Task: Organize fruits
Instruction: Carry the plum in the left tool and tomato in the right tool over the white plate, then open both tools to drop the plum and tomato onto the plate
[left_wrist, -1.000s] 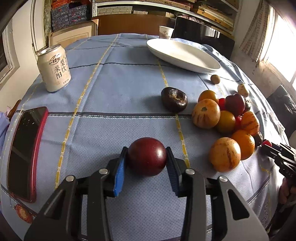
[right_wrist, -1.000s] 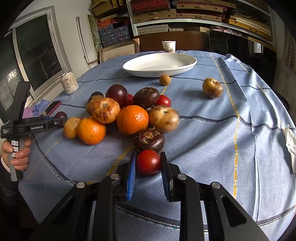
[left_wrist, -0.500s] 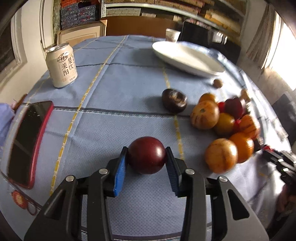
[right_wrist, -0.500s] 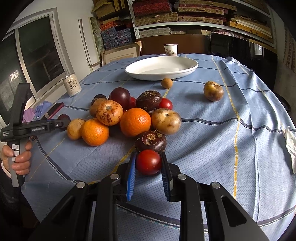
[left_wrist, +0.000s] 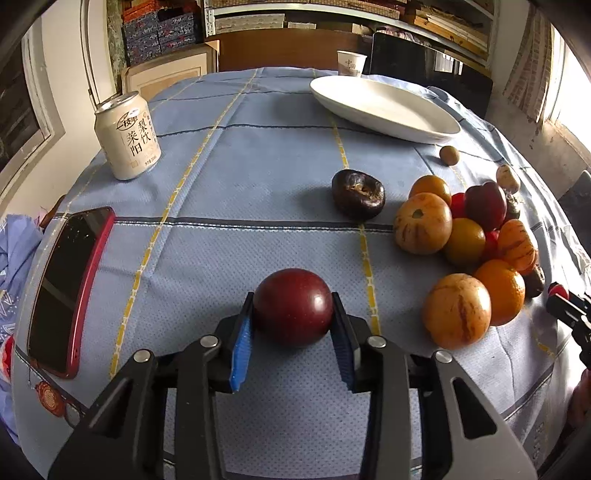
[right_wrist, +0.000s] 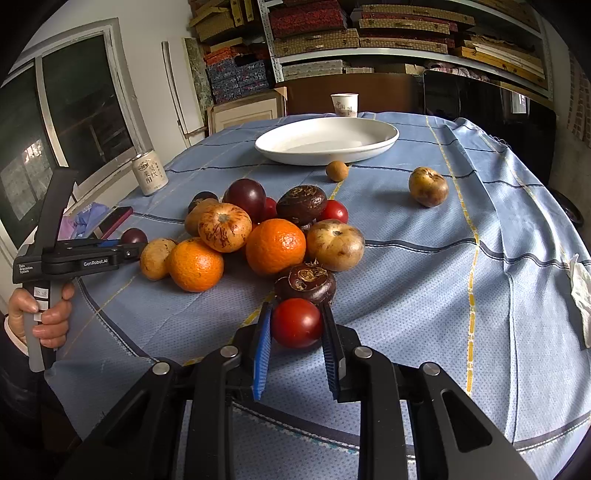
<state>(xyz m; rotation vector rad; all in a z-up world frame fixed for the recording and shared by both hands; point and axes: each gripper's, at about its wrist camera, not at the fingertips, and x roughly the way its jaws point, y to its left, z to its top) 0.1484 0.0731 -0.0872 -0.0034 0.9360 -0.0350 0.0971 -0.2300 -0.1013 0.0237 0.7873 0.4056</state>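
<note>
**Both grippers gripping fruit beside the pile**

The left gripper (left_wrist: 293, 325) has its jaws closed on a round dark-red plum-like fruit (left_wrist: 293, 306); the jaws have just been closing a little further, and the blue pads press on both sides of the fruit, which sits low over the blue checked cloth of the bench (left_wrist: 240, 192). The right gripper (right_wrist: 297, 334) has its jaws clamped at their narrowest on a small glossy red tomato (right_wrist: 296, 323), just in front of a dark brown wrinkled fruit (right_wrist: 306, 282) that it touches or nearly touches.

The pile of mixed fruit (right_wrist: 275, 245), with oranges, striped orange fruits, brown-skinned round ones and dark purple ones, lies near the middle of the bench, between the two grippers. Beyond it stands a wide white oval plate (right_wrist: 327, 146) with no fruit in it. A pale drinks can (left_wrist: 127, 136) and a red-edged phone (left_wrist: 68, 295) lie to the left, well apart from the pile.
</note>
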